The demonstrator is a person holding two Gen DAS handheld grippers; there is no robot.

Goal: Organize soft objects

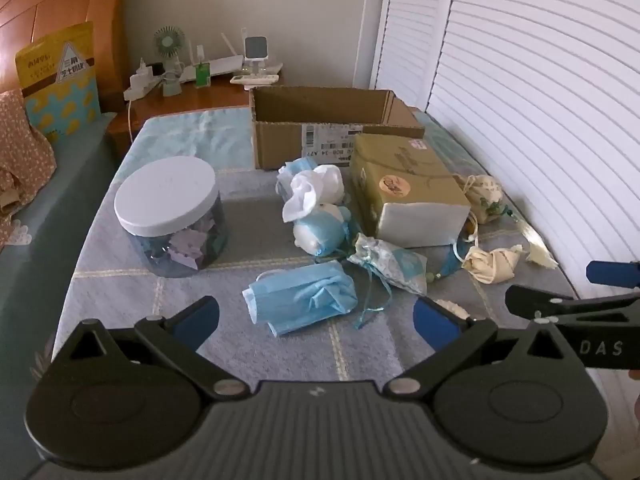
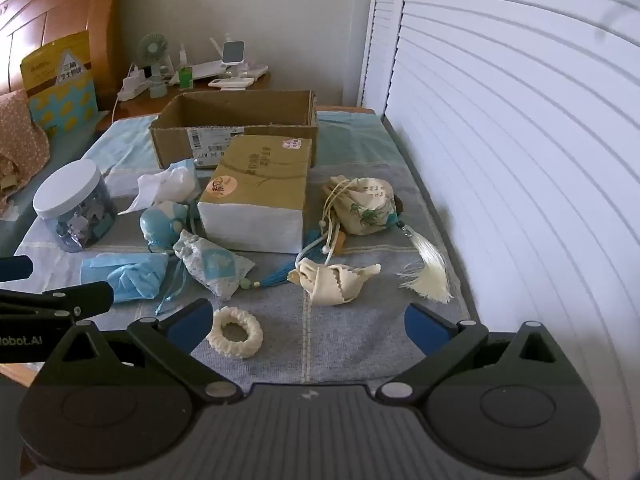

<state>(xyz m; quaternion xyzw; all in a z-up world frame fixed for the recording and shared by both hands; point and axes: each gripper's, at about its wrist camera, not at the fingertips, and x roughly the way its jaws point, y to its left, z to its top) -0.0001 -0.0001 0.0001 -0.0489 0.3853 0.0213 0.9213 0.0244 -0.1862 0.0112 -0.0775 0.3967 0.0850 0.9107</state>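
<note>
Soft things lie on the bed cover in front of an open cardboard box (image 1: 320, 120) (image 2: 236, 120). A crumpled blue face mask (image 1: 302, 296) (image 2: 128, 276) lies just ahead of my left gripper (image 1: 316, 320), which is open and empty. A blue-white plush toy (image 1: 320, 228) (image 2: 162, 222), white cloth (image 1: 312, 188), a blue drawstring pouch (image 1: 386, 266) (image 2: 212, 264), a cream pouch (image 1: 494, 266) (image 2: 332, 280), a printed sachet with tassel (image 2: 368, 206) and a cream scrunchie (image 2: 236, 338) lie around. My right gripper (image 2: 308, 326) is open and empty, over the scrunchie and cream pouch.
A tan paper-wrapped box (image 1: 408, 192) (image 2: 256, 196) stands before the cardboard box. A white-lidded jar (image 1: 172, 220) (image 2: 76, 208) stands left. White louvred doors (image 1: 540, 120) run along the right. A nightstand with a fan (image 1: 170, 60) and gadgets is behind.
</note>
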